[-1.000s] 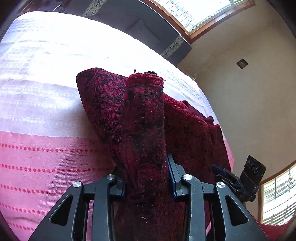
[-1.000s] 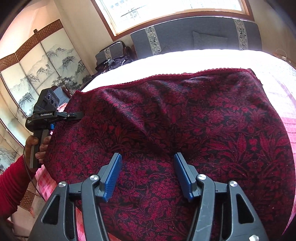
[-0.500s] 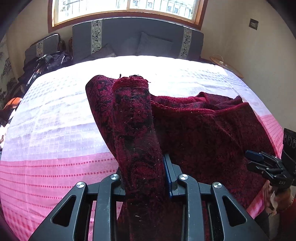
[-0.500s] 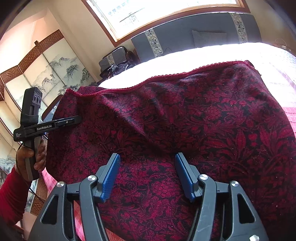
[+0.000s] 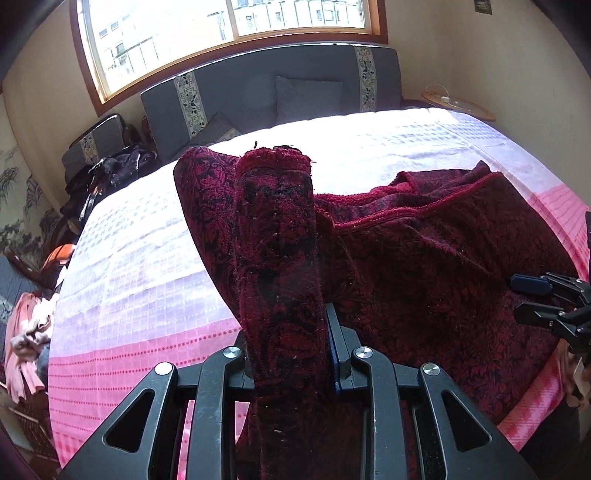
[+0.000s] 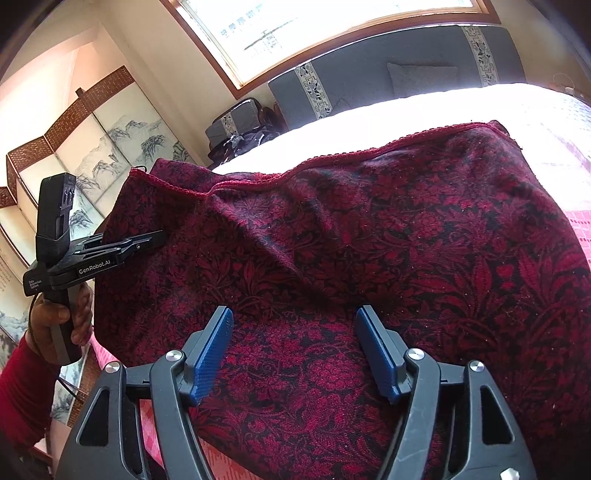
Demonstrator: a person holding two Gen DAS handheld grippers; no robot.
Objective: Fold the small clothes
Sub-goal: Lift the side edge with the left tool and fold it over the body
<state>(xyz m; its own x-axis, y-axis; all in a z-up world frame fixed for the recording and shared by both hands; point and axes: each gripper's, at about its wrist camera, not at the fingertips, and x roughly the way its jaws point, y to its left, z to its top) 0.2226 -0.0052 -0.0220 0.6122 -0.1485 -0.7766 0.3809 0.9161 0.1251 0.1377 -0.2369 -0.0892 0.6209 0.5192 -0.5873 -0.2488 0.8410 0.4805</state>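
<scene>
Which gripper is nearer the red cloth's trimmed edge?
Left. The left gripper is clamped on the red cloth at that edge; the right gripper hangs open over its middle.

Coarse woven cloth (image 6: 369,236), matt

Harsh daylight from the window (image 5: 229,33), blown-out glare on the bedspread (image 5: 369,147), fisheye-bent, dark-vignetted edges.
</scene>
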